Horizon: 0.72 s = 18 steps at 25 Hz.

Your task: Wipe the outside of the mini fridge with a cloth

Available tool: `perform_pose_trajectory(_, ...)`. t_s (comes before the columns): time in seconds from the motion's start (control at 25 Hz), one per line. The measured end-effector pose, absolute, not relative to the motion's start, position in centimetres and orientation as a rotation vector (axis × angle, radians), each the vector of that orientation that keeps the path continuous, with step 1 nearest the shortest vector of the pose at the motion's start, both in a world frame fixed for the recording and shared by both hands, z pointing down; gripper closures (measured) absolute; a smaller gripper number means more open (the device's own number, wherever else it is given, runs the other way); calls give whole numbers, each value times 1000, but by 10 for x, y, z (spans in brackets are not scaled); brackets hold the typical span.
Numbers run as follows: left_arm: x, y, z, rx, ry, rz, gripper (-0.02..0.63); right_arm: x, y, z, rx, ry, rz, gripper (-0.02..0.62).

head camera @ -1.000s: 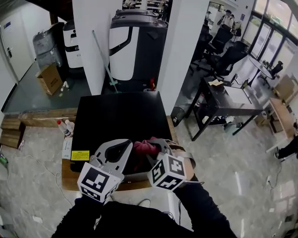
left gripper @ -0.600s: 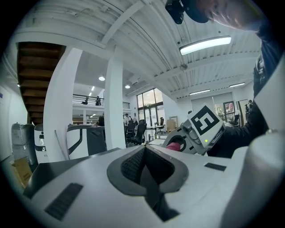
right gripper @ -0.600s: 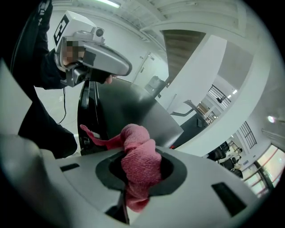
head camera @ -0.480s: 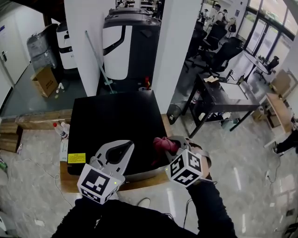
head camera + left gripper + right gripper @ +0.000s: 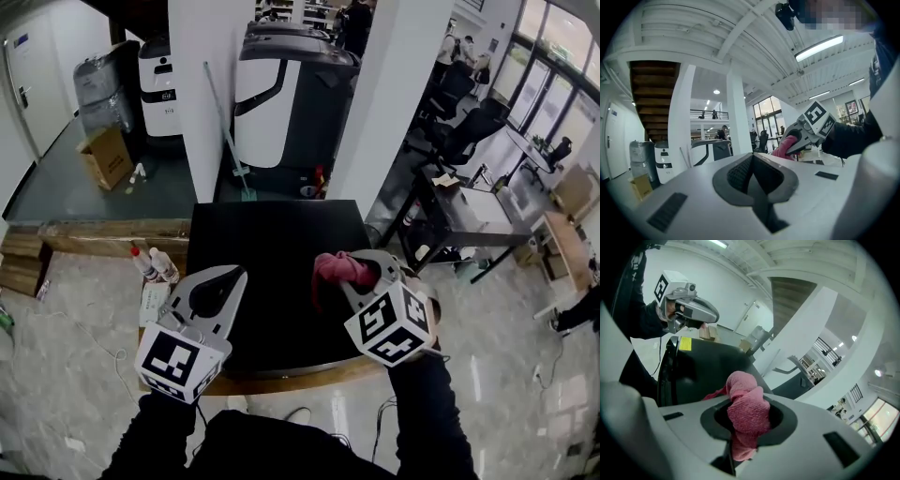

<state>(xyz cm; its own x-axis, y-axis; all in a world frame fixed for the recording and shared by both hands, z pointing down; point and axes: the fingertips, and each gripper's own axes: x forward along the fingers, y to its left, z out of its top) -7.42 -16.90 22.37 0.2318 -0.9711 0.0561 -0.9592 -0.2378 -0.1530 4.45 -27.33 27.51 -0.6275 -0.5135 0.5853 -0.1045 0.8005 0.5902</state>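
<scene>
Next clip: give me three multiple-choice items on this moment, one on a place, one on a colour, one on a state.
1. Where is the cloth?
A. on the floor
B. in the right gripper, over the mini fridge top
C. on a chair

2. What colour is the cloth?
A. blue
B. white
C. pink

3. How are the fingers of the left gripper?
A. together, empty
B. wide apart
C. clamped on a bottle

Key: 1 B, the right gripper view shows its fingers closed on the cloth; 2 C, it is pink in every view; 3 A, the left gripper view shows them meeting with nothing between.
</scene>
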Motion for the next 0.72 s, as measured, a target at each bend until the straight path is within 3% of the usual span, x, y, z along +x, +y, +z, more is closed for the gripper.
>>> perform_pose_trajectory(0.32,-187,-151,229,-2320,2000,-187,600,-107,-237,280,248,-2202,-740,506)
perform_pose_trajectory(0.72,-276,-163,261,-2393,2029,-148,600,-242,-229,321,105,-2087,-829,503)
